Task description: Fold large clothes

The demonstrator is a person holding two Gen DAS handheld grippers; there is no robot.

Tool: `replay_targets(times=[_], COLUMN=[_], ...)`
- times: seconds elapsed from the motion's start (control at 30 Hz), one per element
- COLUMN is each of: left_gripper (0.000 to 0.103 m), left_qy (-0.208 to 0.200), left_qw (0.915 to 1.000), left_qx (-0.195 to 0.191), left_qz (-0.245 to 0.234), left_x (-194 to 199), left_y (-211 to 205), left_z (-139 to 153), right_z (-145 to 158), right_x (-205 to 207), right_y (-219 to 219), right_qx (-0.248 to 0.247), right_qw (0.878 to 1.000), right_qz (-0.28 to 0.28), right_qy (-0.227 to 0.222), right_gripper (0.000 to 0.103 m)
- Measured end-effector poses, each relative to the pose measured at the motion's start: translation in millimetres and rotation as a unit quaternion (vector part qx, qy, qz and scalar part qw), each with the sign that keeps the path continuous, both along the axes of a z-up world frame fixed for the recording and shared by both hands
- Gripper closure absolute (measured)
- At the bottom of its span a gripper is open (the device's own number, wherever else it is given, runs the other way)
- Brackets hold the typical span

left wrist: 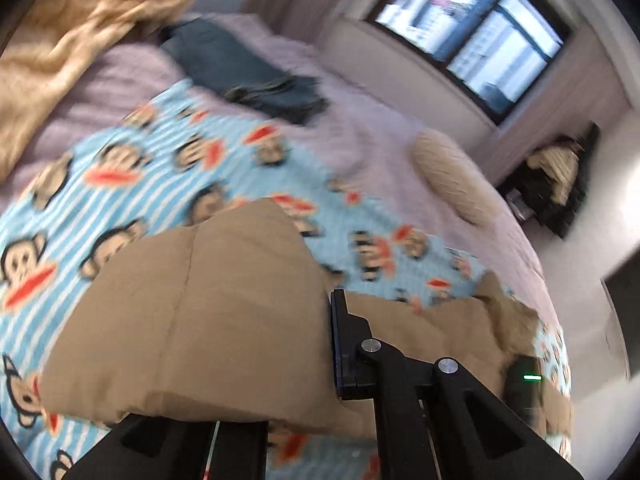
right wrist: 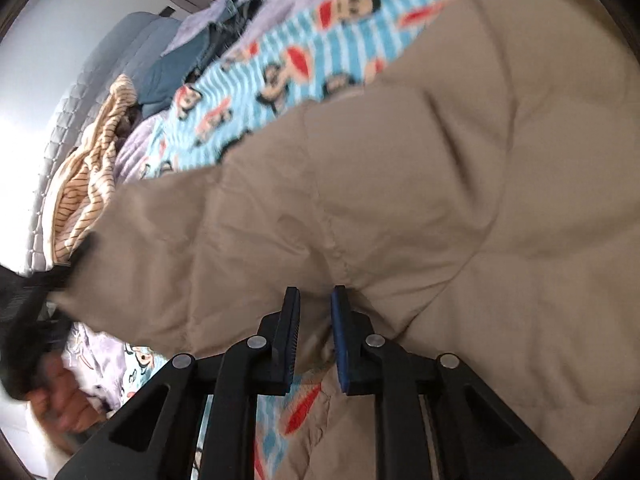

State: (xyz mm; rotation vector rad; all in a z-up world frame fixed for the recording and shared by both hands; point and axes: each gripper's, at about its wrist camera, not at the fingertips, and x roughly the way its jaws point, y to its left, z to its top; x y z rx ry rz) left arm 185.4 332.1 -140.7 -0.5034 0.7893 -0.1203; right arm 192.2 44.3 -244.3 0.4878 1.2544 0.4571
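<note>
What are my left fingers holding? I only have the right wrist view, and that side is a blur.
Observer: In the left wrist view only one of the left fingers shows. The jacket lies against it and covers the other, so I cannot tell if they are shut.
Operator: Is there anything on the bed past the monkey blanket that I should avoid?
Observer: A tan pillow lies on the bed beyond the blanket, on the side toward the window.
</note>
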Motion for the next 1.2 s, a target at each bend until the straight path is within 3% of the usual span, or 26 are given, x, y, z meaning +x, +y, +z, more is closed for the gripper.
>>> replay_targets(times=[0.13, 0.23, 0.33, 0.43, 0.57, 0.7, 0.77, 0.83, 0.87, 1.0, 1.07, 1.13, 1.2], left_gripper=[0.093, 0.093, 0.093, 0.093, 0.093, 0.092, 0.084, 0.025, 0.017, 0.016, 0.016, 0.016, 0.016], left_qy=[-0.028, -0.047, -0.068, -0.081, -0.067, -0.038, -0.006, 0.017, 0.012, 0.013, 0.0, -0.014, -0.022], left_qw=[0.9975, 0.9929, 0.9861, 0.9784, 0.9658, 0.9525, 0.9475, 0.9444, 0.9453, 0.9357, 0.938, 0.9435, 0.9538], left_qx=[0.02, 0.024, 0.04, 0.056, 0.07, 0.133, 0.152, 0.157, 0.164, 0.182, 0.172, 0.176, 0.19], left_qz=[-0.061, -0.107, -0.146, -0.182, -0.241, -0.271, -0.281, -0.288, -0.282, -0.302, -0.301, -0.28, -0.232], left_x=[7.6, 11.5, 16.2, 20.5, 24.7, 19.3, 16.0, 11.3, 4.0, -14.3, -25.9, -35.7, -38.3], left_y=[-53.4, -103.0, -159.5, -215.1, -300.6, -371.7, -385.3, -394.1, -394.4, -393.1, -374.6, -346.1, -308.9], left_z=[27.7, 43.2, 55.7, 61.3, 44.8, -5.7, -35.2, -57.9, -63.8, -55.8, -41.0, -24.3, -12.9], right_z=[-6.0, 1.0, 13.8, 30.4, 41.4, 35.6, 32.2, 29.5, 28.5, 30.3, 39.2, 54.9, 70.0], right_x=[1.4, 2.1, -10.4, -33.9, -68.9, -92.3, -99.4, -101.8, -101.3, -97.0, -91.6, -99.6, -108.5], right_y=[9.3, 1.1, -35.1, -94.8, -186.3, -251.4, -268.7, -278.2, -281.4, -285.2, -282.4, -273.8, -257.6], right_qx=[-0.019, 0.006, 0.037, 0.025, -0.019, -0.048, -0.055, -0.054, -0.053, -0.062, -0.077, -0.099, -0.122], right_qw=[1.0, 1.0, 0.999, 0.999, 0.994, 0.988, 0.986, 0.985, 0.984, 0.983, 0.983, 0.984, 0.983], right_qz=[0.013, 0.028, 0.008, -0.034, -0.105, -0.146, -0.158, -0.165, -0.169, -0.174, -0.164, -0.146, -0.117], right_qy=[-0.004, 0.01, 0.013, -0.004, -0.015, -0.001, 0.006, 0.009, 0.01, 0.007, -0.004, -0.031, -0.067], right_gripper=[0.086, 0.086, 0.086, 0.086, 0.086, 0.086, 0.086, 0.086, 0.086, 0.085, 0.075, 0.042, 0.038])
